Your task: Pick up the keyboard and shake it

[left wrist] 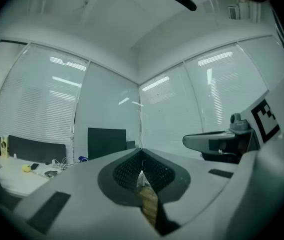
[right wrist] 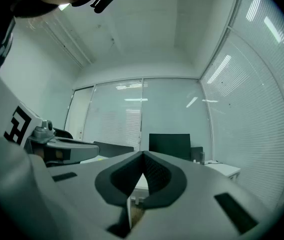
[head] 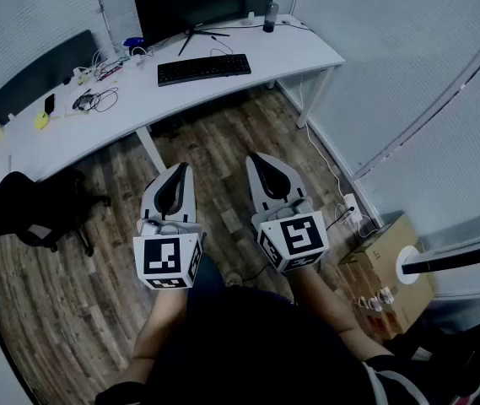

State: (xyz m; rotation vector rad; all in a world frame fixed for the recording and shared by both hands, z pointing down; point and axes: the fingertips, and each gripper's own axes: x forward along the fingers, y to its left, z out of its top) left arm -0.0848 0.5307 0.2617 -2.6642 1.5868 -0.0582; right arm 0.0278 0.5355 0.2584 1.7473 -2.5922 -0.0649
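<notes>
While the left tongs [head: 182,169] and the right tongs [head: 254,160] point level over the wooden floor [head: 214,137], side by side and apart, both are clenched with nothing between their jaws. The black keyboard [head: 204,68] lies flat on the white counter [head: 172,99], just in front of the dark monitor [head: 189,2], untouched and well apart from both tongs. Cables [head: 96,101] clutter the counter's left part, a black chair [head: 29,205] stands at the left, and a cardboard box [head: 387,281] sits on the floor at the right
</notes>
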